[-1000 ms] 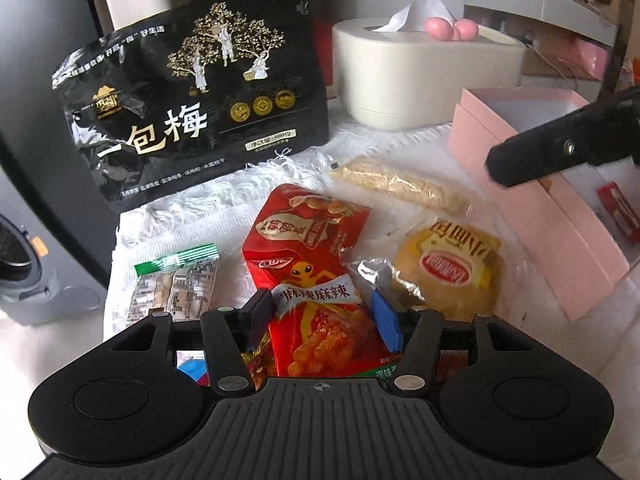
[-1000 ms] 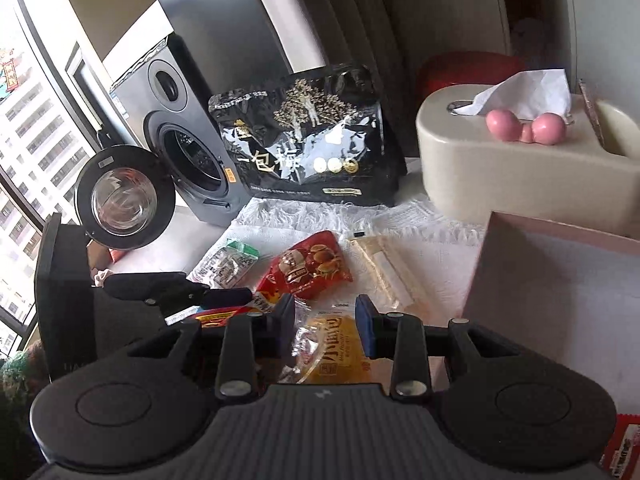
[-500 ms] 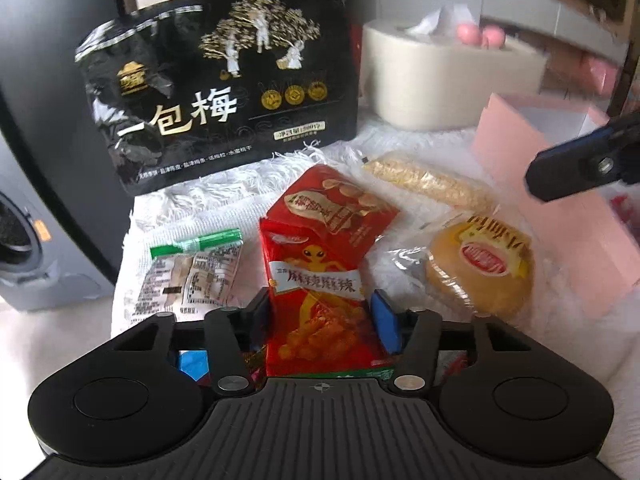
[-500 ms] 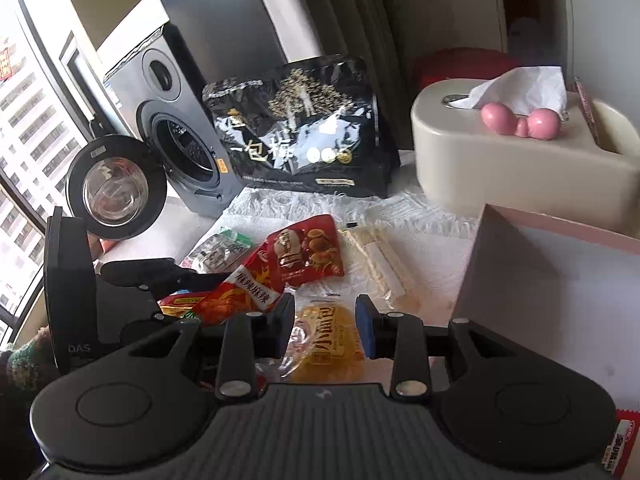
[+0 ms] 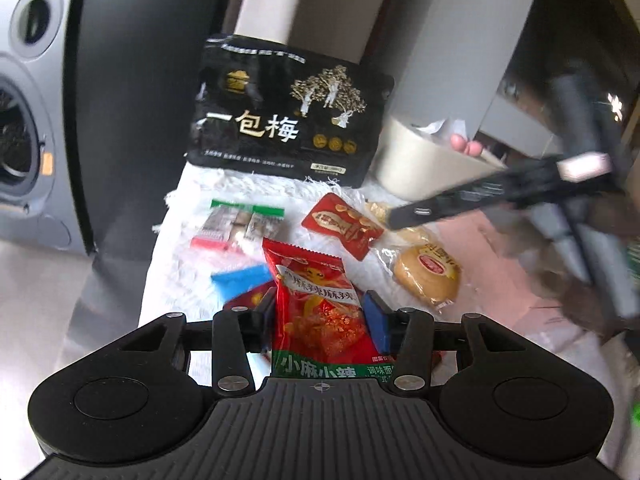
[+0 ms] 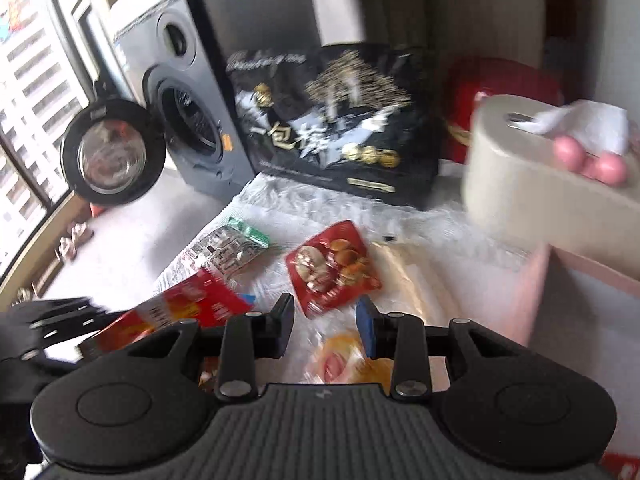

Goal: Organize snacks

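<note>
My left gripper (image 5: 320,312) has a red spicy snack packet (image 5: 316,292) between its blue pads and holds it up off the white cloth (image 5: 180,280); its jaws are still closing on the packet. The right wrist view shows that packet (image 6: 180,312) lifted at the lower left. My right gripper (image 6: 325,314) stands open with nothing between its fingers, above a round yellow cake packet (image 6: 352,364). Just beyond it lies a small red packet (image 6: 332,268). On the cloth also lie a green-topped clear packet (image 5: 240,224) and a blue packet (image 5: 240,278).
A big black bag (image 5: 288,120) stands at the back of the cloth. Right of it is a cream tissue box (image 6: 540,184), and in front of that a pink box (image 6: 560,292). A grey speaker (image 6: 188,108) stands at the left. A long pale packet (image 6: 408,280) lies near the pink box.
The left gripper closed on the red spicy packet, lifted it and drew back with a roll, uncovering the blue packet. The right gripper moved over the yellow cake packet.
</note>
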The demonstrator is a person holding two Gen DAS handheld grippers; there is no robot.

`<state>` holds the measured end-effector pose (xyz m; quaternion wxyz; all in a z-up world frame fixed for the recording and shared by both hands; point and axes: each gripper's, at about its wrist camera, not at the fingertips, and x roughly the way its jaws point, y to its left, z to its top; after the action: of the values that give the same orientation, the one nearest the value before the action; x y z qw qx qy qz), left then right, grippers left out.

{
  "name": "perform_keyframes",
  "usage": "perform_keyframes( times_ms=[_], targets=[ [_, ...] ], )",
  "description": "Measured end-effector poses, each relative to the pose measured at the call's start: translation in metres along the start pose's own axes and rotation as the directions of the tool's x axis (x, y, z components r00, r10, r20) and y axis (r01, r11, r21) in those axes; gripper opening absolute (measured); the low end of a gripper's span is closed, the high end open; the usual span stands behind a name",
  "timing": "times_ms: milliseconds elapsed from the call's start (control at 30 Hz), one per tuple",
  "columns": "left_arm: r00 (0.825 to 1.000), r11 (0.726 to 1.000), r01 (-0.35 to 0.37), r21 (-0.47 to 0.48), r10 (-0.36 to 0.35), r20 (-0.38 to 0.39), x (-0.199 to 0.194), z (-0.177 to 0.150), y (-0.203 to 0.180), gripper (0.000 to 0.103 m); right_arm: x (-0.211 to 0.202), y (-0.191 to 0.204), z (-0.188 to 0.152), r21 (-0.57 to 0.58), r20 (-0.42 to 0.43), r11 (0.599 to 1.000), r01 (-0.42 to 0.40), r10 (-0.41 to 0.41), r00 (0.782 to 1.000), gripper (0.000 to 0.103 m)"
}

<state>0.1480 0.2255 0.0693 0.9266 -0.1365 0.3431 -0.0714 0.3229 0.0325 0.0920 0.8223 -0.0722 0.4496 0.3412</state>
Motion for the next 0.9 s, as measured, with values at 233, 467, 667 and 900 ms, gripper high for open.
perform_keyframes(
  times_ms=[233,467,667,900],
  targets=[
    [0.999,0.996,0.04,-0.075,-0.038,0.03,-0.007,-0.024,0.024,0.049,0.065,-0.01,0.03,0.129,-0.088,0.992,0.008,0.004,0.996,0.034],
    [0.993,0.983,0.101,-0.151,-0.09,0.076,-0.006,-0.038,0.045,0.049,0.084,-0.014,0.046,0.055,-0.07,0.996,0.064,-0.061,0.996,0.051],
    [0.988,0.97,0.138,-0.202,-0.122,0.09,-0.002,-0.044,0.055,0.049,0.093,-0.009,0.039,0.043,-0.108,0.999,0.016,-0.011,0.994,0.07],
    [0.989,0.973,0.13,-0.193,-0.113,0.099,-0.004,-0.046,0.054,0.049,0.098,0.026,0.029,-0.21,-0.118,0.973,0.098,-0.124,0.985,0.076]
  ],
)
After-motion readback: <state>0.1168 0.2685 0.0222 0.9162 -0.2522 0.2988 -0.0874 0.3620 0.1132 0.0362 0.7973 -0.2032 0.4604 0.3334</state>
